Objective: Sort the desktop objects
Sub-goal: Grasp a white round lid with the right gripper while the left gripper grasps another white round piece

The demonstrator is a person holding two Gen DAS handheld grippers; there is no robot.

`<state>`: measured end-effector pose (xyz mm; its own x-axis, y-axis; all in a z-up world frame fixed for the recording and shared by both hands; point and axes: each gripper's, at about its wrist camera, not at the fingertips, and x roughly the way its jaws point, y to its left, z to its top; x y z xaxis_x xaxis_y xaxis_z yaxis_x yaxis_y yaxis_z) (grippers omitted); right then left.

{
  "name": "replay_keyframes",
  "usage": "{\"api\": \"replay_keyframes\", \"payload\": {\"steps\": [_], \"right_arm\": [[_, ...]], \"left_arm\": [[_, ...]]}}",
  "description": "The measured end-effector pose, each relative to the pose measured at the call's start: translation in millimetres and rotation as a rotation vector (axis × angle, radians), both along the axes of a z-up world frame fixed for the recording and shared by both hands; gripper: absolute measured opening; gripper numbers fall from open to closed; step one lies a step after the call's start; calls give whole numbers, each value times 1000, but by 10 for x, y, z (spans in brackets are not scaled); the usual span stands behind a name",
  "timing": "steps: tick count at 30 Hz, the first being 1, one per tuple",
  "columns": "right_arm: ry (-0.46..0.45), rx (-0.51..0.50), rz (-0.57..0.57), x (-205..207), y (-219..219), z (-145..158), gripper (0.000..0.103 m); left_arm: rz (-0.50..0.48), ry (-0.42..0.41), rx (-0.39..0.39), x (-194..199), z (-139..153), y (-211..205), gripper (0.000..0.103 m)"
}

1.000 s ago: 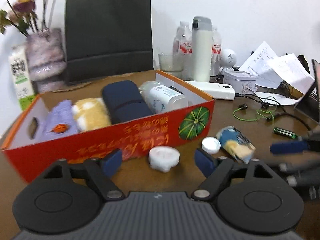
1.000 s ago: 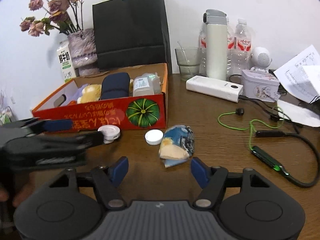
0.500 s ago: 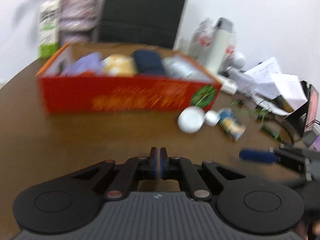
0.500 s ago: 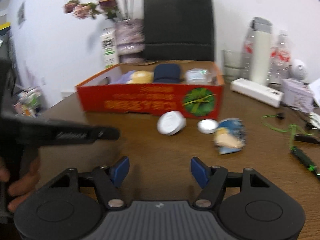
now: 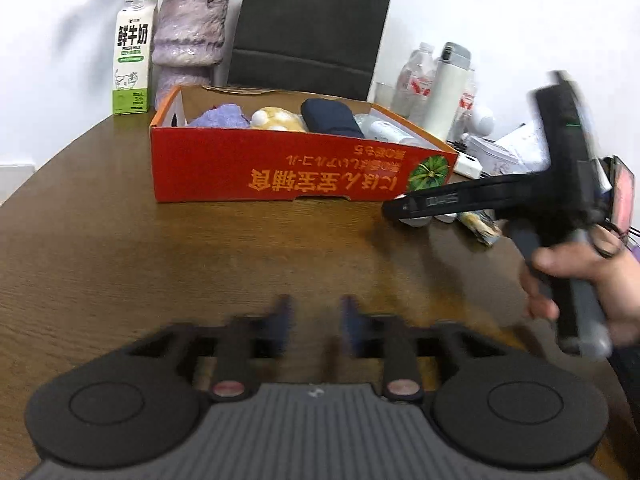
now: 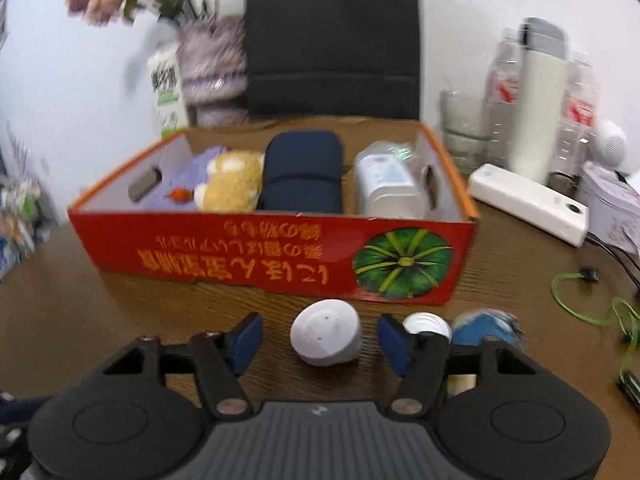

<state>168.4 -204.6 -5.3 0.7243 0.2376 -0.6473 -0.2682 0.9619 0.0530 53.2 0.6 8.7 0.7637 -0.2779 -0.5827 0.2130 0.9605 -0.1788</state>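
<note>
The right gripper (image 6: 320,338) is seen with its blue-padded jaws spread wide on either side of a round white plastic puck-shaped object (image 6: 326,337), which lies tilted on the dark brown wooden table (image 6: 120,320) just in front of the red cardboard box printed with a green pumpkin (image 6: 276,256). Neither pad is touching the puck, and nothing is grasped. Just to the right of the puck, partly hidden behind the right finger, a small white screw cap (image 6: 427,324) is seen, and beside it a blue and yellow crumpled snack packet (image 6: 486,326).

Inside the box a lilac plush item (image 6: 188,184), a yellow plush toy (image 6: 232,184), a dark navy fabric pouch (image 6: 302,172) and a white plastic bottle lying on its side (image 6: 386,184) are packed side by side.

In the left wrist view, the left gripper (image 5: 314,316) is held over bare table well back from the box; its blue pads are blurred, parted by a narrow gap, with nothing between them. The right gripper (image 5: 394,208) is seen there from the side, reaching toward the box's pumpkin corner, with the person's right hand (image 5: 580,280) wrapped round its grey handle.

Behind the box stand a black paper bag (image 6: 332,36), a white milk carton (image 5: 132,56) and a mauve ribbed vase (image 5: 188,40)
</note>
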Motion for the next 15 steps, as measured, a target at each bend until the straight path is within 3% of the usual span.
{"api": "replay_keyframes", "payload": {"steps": [2, 4, 7, 9, 15], "right_arm": [[-8, -25, 3, -1, 33, -35, 18], [-40, 21, 5, -121, -24, 54, 17], [12, 238, 50, -286, -211, 151, 17], [40, 294, 82, -465, -259, 159, 17], [166, 462, 193, -915, -274, 74, 16]], "left_arm": [[-3, -12, -7, -81, 8, 1, 54], [-30, -38, -6, -149, 19, -16, 64], [-43, -70, 54, -182, 18, -139, 68], [-54, -91, 88, -185, 30, -240, 68], [-164, -127, 31, -361, 49, -360, 68]]}}
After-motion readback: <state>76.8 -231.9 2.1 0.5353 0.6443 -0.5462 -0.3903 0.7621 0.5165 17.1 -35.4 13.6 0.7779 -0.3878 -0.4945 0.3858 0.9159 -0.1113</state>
